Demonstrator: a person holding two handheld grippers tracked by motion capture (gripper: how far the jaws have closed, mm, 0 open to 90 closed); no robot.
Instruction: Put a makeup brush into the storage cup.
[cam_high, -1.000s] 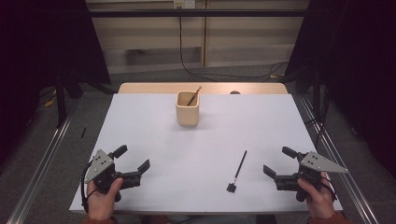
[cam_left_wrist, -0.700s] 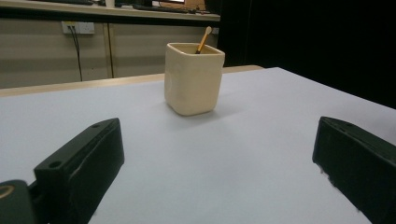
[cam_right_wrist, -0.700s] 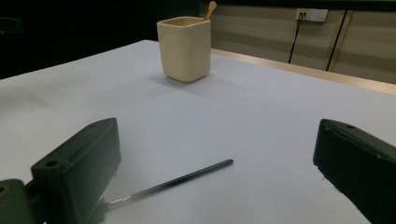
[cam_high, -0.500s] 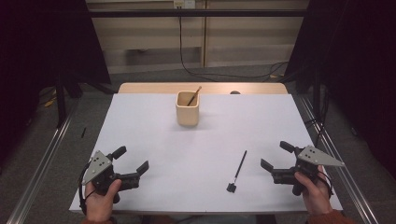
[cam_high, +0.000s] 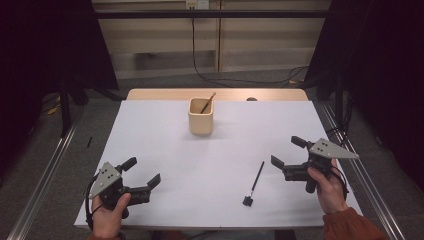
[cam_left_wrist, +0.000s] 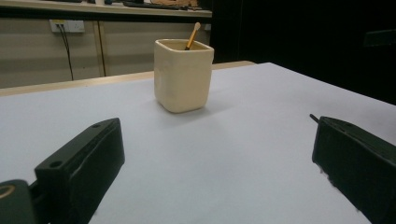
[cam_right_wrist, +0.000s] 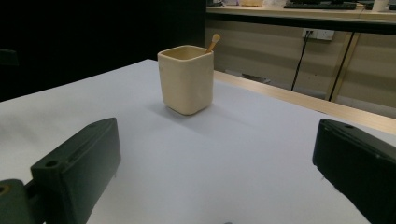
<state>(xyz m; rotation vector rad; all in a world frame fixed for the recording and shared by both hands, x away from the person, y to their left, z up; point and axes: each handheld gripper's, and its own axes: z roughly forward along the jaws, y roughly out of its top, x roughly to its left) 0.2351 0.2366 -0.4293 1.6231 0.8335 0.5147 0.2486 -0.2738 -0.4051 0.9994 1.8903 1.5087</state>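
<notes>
A cream square cup (cam_high: 201, 116) (cam_left_wrist: 183, 75) (cam_right_wrist: 187, 79) stands upright near the table's far middle, with a thin wooden stick (cam_high: 207, 102) (cam_left_wrist: 192, 35) (cam_right_wrist: 213, 42) leaning inside it. A black brush (cam_high: 253, 182) lies flat on the white sheet at the front right. My left gripper (cam_high: 141, 172) (cam_left_wrist: 212, 172) is held at the front left, open and empty, facing the cup. My right gripper (cam_high: 288, 152) (cam_right_wrist: 217, 175) is open and empty at the right, just right of the brush and apart from it.
The white sheet (cam_high: 165, 145) covers most of the wooden table (cam_high: 150, 93). Metal rails (cam_high: 47, 170) run along both sides. Dark curtains and a cabled wall (cam_high: 200, 45) stand behind.
My right gripper has risen and moved a little toward the table's far side. My left gripper has shifted slightly back toward the front edge. The brush and cup stay put.
</notes>
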